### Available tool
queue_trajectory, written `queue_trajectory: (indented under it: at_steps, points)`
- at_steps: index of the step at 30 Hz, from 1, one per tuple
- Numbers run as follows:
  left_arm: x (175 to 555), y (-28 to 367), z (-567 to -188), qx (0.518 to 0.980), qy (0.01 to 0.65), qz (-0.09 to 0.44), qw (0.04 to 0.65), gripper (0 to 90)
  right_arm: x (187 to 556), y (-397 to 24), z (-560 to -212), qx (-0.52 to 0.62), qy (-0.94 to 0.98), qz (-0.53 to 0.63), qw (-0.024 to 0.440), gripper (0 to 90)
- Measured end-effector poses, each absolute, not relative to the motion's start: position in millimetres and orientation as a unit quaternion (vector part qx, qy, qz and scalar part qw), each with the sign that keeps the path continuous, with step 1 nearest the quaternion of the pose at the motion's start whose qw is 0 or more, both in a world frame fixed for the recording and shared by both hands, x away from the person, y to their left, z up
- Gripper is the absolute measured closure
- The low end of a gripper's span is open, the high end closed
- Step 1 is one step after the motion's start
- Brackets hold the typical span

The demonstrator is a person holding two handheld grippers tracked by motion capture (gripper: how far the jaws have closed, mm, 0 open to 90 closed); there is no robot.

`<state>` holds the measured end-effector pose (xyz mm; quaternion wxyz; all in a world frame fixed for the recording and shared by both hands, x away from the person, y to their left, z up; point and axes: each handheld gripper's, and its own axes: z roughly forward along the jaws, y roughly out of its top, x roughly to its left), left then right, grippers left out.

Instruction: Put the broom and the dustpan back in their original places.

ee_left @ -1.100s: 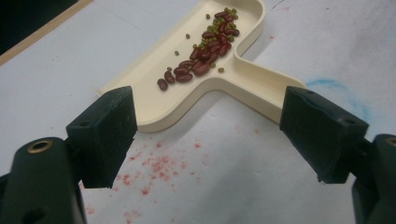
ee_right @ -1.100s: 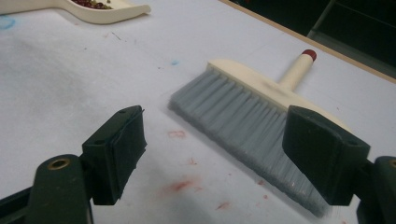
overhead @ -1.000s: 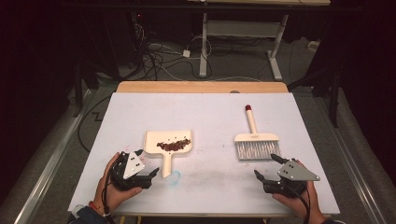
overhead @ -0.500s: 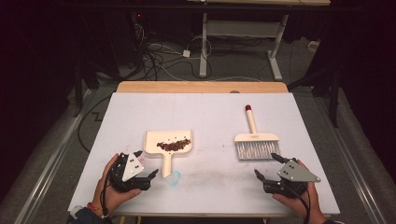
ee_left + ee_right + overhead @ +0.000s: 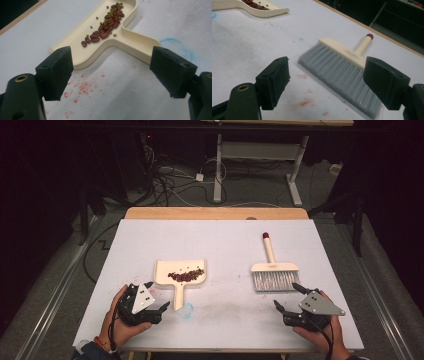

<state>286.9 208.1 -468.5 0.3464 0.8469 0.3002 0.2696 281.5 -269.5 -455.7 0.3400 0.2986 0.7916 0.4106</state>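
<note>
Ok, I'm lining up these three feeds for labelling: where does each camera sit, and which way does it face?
High view: above the person's table edge, facing forward and down; shows both hands, left tool and right tool.
Left gripper view: on the left tool, facing the dustpan of beans; its open jaws show.
Right gripper view: on the right tool, facing the brush; open jaws show.
Shared: the dustpan shows in every view.

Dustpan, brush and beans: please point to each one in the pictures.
dustpan [image 5: 164, 270], high view, bare left part of tray
brush [image 5: 274, 267], high view, cream head above bristles
beans [image 5: 105, 26], left gripper view, middle of pile
</note>
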Motion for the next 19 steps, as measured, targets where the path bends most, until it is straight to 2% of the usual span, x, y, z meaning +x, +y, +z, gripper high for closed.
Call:
queue_trajectory:
  at_steps: [9, 16, 19]
  points:
    - [290.6, 210.6, -470.6, 0.845, 0.306, 0.266, 0.349, 18.2, 286.2, -269.4, -451.9, 0.299, 0.788, 0.408, 0.351, 21.5]
    - [288.8, 212.7, -467.5, 0.84, 0.306, 0.27, 0.357, 18.2, 286.4, -269.8, -452.9, 0.311, 0.793, 0.404, 0.334, 21.4]
    - [291.5, 211.6, -465.9, 0.837, 0.311, 0.265, 0.365, 18.2, 284.5, -271.7, -452.0, 0.311, 0.789, 0.406, 0.34, 21.2]
